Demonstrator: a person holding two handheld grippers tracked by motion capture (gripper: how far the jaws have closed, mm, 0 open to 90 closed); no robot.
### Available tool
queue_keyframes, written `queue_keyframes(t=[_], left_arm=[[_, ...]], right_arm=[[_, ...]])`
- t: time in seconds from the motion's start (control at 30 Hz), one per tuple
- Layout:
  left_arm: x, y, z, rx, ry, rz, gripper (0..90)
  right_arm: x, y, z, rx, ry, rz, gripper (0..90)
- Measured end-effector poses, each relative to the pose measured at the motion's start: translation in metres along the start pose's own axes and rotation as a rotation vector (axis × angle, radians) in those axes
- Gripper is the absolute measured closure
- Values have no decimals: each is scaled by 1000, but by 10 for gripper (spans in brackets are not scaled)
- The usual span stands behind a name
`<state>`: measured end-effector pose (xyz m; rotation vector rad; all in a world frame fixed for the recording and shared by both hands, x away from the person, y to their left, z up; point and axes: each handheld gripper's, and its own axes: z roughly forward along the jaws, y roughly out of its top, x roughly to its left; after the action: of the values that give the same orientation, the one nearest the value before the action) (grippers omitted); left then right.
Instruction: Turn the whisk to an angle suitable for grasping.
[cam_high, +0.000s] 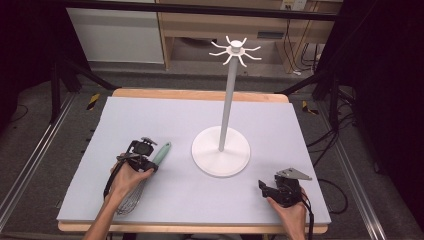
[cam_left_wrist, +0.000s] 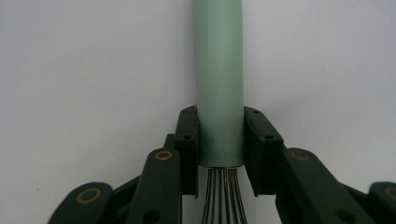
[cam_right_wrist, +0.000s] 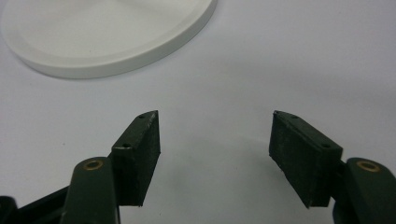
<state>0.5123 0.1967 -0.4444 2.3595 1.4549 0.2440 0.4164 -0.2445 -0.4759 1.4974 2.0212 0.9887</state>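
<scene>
Both grippers, the left gripper (cam_high: 150, 150) and the right gripper (cam_high: 264, 187), are black, with blocky flat pads (cam_right_wrist: 140, 154) on linked arms pinned by brass-ringed pivots. Small screws dot each pad. A grey three-cornered plate (cam_high: 292, 174) tops the right one; black cables trail behind the hands.

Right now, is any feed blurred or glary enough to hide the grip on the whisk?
Left gripper view: evenly lit; whisk handle slightly soft, wires sharper, grip legible. Right gripper view: stand base bright and soft, right gripper casts a faint shadow. High view: table well lit, surroundings dark, whisk small.
</scene>
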Motion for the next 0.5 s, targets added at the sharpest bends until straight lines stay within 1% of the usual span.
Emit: queue_keyframes(t=[0.17, 0.37, 0.5], left_arm=[[-1, -2, -8, -28, -7, 11, 687], [-2, -7, -21, -91, -25, 16, 688], [-3, -12, -31, -145, -43, 17, 688]], right_arm=[[0, 0, 0, 0, -1, 1, 340], [0, 0, 0, 0, -1, 1, 340], [0, 0, 0, -1, 0, 5, 340]])
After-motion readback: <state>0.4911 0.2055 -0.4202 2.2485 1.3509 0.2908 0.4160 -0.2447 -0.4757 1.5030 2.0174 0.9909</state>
